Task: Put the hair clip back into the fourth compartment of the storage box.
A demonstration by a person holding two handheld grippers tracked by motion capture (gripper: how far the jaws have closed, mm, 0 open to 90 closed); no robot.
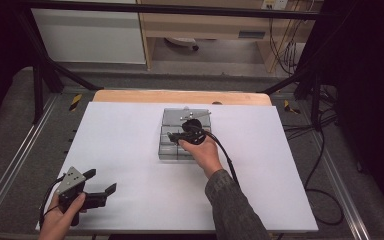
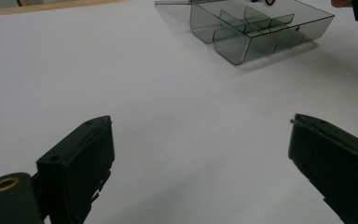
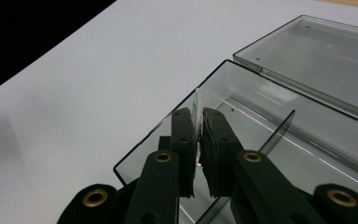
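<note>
White sheeting covered the tabletop (image 1: pixel 130 150), with a strip of bare pale wood showing along its far edge; black frame bars (image 1: pixel 40 65), grey floor, a light wooden shelf unit (image 1: pixel 205 25) and loose black cables (image 1: pixel 325 150) lay beyond. Near the middle of the tabletop, toward its far side, sat a smoky-grey transparent plastic box (image 1: pixel 172 145) (image 2: pixel 242 37) (image 3: pixel 270 116) with straight inner dividers forming several compartments. Its flat transparent hinged lid (image 1: pixel 175 116) (image 3: pixel 317 51) lay open on the far side, flat on the surface.

The right gripper (image 1: pixel 185 135) (image 3: pixel 198 135), held by a hand in a dark green sleeve, was over the box, its jaws closed upon a thin, flat, whitish translucent piece (image 3: pixel 197 105). This piece stood on edge between the black pads, its upper edge projecting just above them, over a compartment beside the box's near wall in the right gripper view. What the piece was could not be told.

The left gripper (image 1: pixel 102 187) (image 2: pixel 200 158) was at the near left corner of the tabletop, well apart from the box, with a grey three-cornered plate on top. Its jaws stood wide apart with nothing between them, directed across the bare white surface toward the box.
</note>
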